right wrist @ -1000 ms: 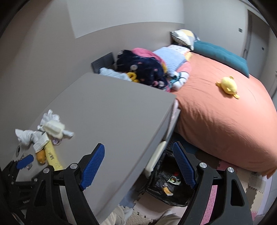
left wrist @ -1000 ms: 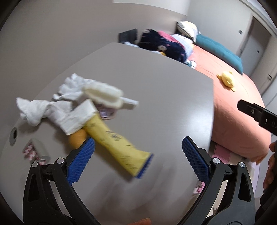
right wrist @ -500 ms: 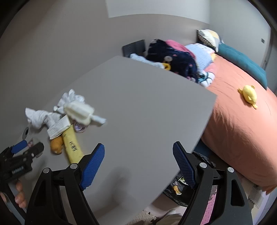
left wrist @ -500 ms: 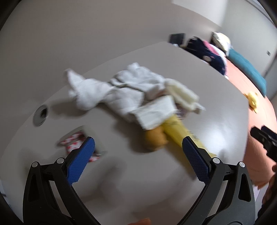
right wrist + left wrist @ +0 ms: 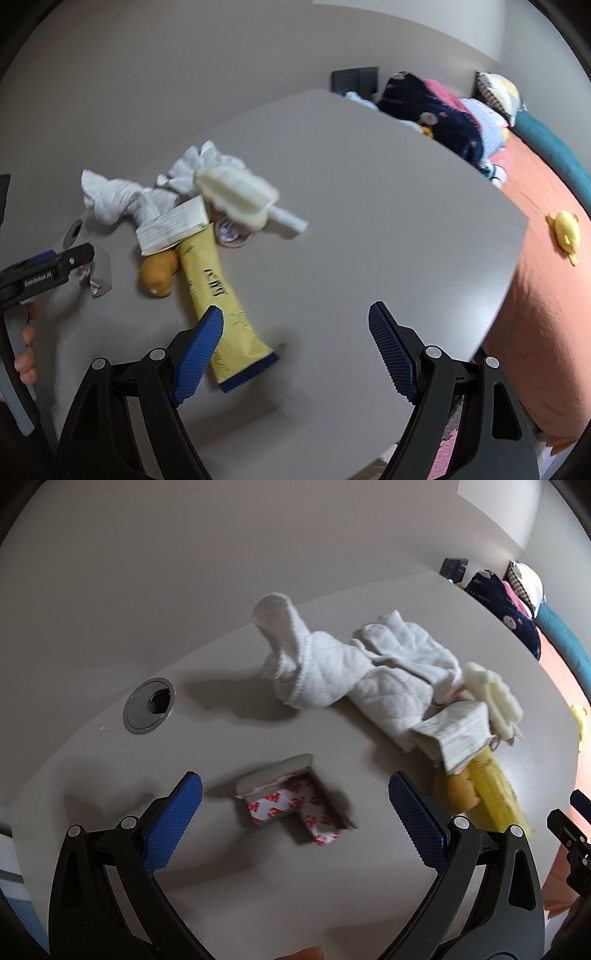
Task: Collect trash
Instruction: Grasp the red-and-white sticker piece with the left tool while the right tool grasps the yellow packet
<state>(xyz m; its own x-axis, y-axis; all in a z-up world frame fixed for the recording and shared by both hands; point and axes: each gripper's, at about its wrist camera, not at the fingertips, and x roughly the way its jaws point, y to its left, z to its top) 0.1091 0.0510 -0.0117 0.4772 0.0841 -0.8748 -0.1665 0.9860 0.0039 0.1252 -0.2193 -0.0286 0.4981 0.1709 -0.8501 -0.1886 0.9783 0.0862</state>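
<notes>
A salmon-orange bed (image 5: 535, 258) flanks the grey worktop (image 5: 369, 221), where crumpled white cloths (image 5: 369, 672) head a trash heap with a long yellow tube (image 5: 218, 299) and a red-and-white printed wrapper (image 5: 295, 805). Both hand-held grippers hover with jaws apart and empty: the left hand-held gripper (image 5: 293, 823) frames the wrapper, and the right hand-held gripper (image 5: 295, 354) sits by the tube's blue end.

The right half of the table (image 5: 369, 221) lies bare up to its edge beside the bed (image 5: 535, 295), open for passage. On the left half a heap crowds the way: white cloths (image 5: 351, 672), a folded paper (image 5: 454, 731) and a yellow tube (image 5: 218, 295). A taped scrap (image 5: 295, 801) lies apart near the cable hole (image 5: 149, 705), with bare surface around it.
</notes>
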